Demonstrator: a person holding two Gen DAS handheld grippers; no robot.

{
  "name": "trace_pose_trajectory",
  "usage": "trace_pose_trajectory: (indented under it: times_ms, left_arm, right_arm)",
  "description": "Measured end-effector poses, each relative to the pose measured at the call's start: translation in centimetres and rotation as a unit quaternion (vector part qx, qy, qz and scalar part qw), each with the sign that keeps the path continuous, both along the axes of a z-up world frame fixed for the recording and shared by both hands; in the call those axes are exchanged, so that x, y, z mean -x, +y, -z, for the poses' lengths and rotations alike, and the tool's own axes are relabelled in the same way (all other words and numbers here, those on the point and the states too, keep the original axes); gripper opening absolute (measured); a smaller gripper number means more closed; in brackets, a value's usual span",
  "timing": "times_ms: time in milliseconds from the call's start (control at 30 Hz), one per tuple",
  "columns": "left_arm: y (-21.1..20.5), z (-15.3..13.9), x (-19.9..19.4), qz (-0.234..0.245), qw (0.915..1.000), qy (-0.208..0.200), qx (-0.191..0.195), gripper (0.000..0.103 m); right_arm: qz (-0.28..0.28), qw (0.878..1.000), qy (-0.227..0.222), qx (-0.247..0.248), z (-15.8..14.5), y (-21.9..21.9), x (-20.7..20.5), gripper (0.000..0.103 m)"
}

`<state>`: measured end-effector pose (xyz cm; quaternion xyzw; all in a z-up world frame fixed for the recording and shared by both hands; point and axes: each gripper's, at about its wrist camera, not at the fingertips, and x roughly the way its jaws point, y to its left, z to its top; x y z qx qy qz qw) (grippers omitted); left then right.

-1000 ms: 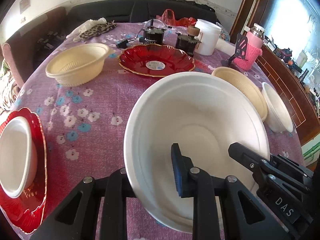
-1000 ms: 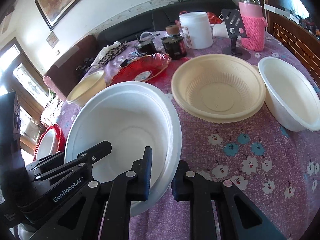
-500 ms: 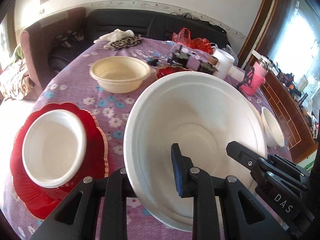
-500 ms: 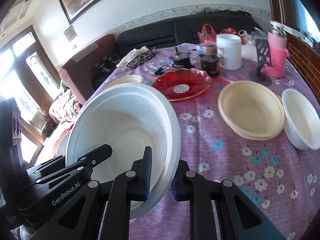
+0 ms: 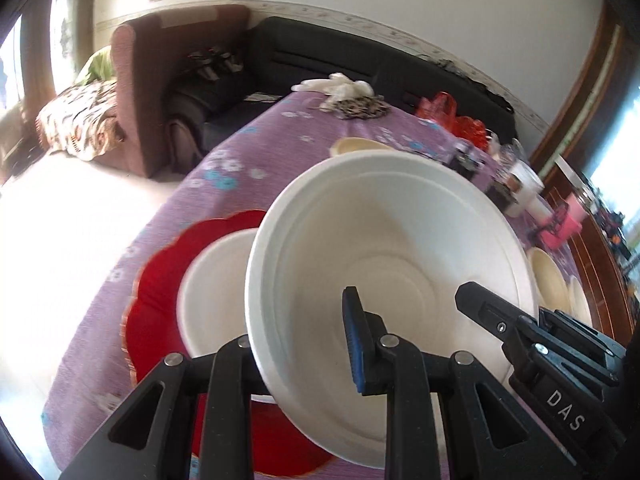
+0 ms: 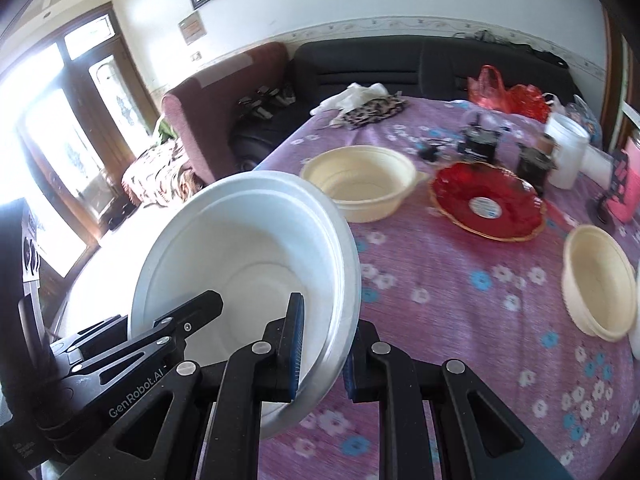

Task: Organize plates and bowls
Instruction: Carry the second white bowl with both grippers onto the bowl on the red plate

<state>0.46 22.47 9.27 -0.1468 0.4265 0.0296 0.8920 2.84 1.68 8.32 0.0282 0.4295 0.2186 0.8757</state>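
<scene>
The large white bowl (image 5: pixel 384 248) is held clear of the table (image 6: pixel 460 292) by both grippers at once, tilted with its opening toward the cameras. The left gripper (image 5: pixel 304 364) has its jaws closed narrow on the bowl's near-left rim, one blue pad inside the wall, the other finger outside it. The right gripper (image 6: pixel 320 344) has its jaws closed narrow on the opposite rim, the wall pinched between the two blue pads; each gripper shows at the edge of the other's view.

In the left wrist view the held bowl hangs partly above a smaller white bowl (image 5: pixel 212 292), which sits on a red scalloped plate (image 5: pixel 160 280) near the table's edge; whether the two bowls touch cannot be told.

Further along the purple flowered cloth stand a cream bowl (image 6: pixel 360 184), a second red plate (image 6: pixel 488 204) with a round label at its centre, and another cream bowl (image 6: pixel 600 280) near the right edge, all apart from one another; dark jars (image 6: pixel 480 144) and a white tub (image 6: pixel 568 152) stand behind the plate; the frames are slightly blurred.
</scene>
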Motion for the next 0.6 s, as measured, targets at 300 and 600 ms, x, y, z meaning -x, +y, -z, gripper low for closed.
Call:
trace_pose_trajectory:
  times_ms: [300, 600]
  left_arm:
    - [4.8, 2.0, -0.3, -0.044, 0.9987, 0.023, 0.009, 0.023]
    - [5.4, 3.1, -0.7, -0.051, 0.9981, 0.036, -0.002, 0.024]
  right_arm:
    - [-0.039, 0.999, 0.022, 0.027, 2.2, 6.3, -1.4, 0.018]
    - [-0.037, 0.998, 0.042, 0.041, 4.4, 7.2, -2.3, 0.019]
